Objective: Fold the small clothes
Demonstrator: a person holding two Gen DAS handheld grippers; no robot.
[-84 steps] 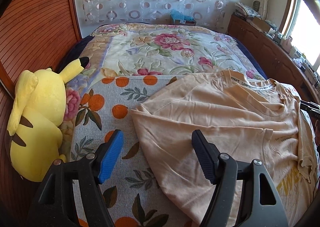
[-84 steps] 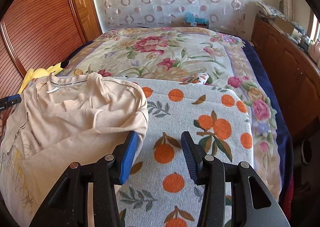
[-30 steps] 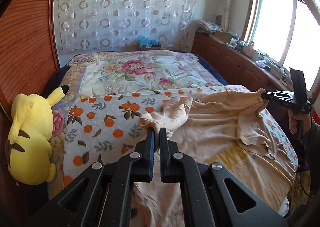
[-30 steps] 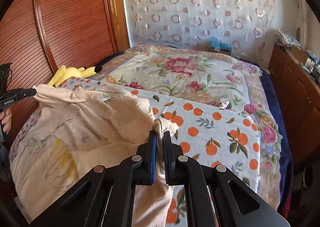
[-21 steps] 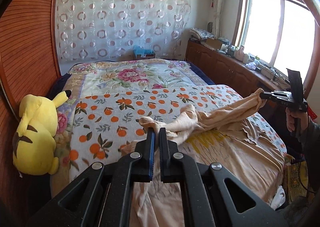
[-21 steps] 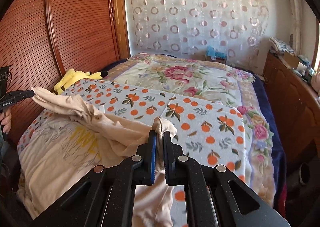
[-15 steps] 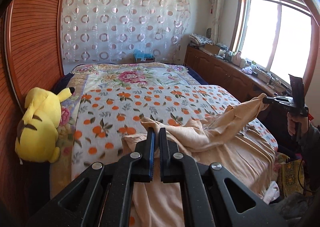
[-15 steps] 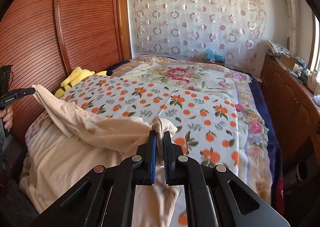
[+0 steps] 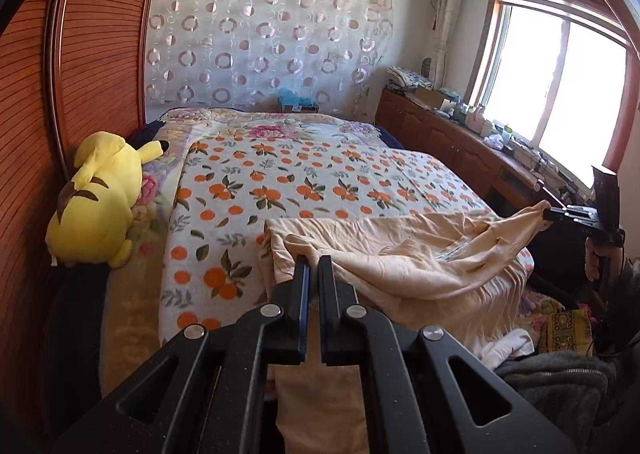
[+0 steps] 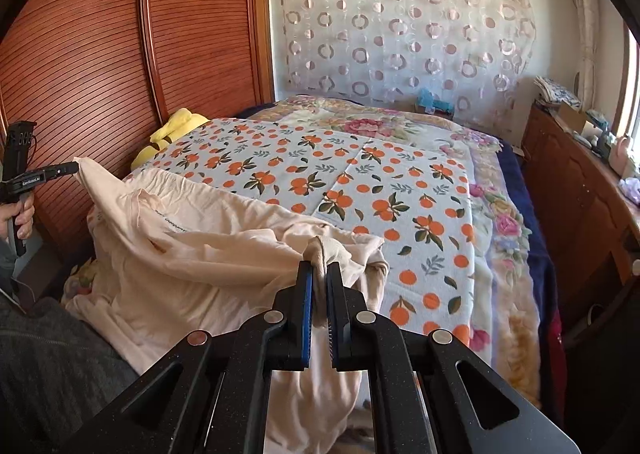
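Sunlit through one window (image 9: 560,86), a bedroom is showing one bed (image 9: 304,178) under one orange-print blanket (image 10: 360,178), with one yellow plush toy (image 9: 100,198) lying at its far left. One beige T-shirt (image 9: 420,254) is draping over the bed's near edge, stretched between two hand-held grippers. One left hand-held gripper (image 9: 314,266) is pinching one corner of it with jaws nearly closed, and one right hand-held gripper (image 10: 319,274) is clamping another bunched corner likewise.
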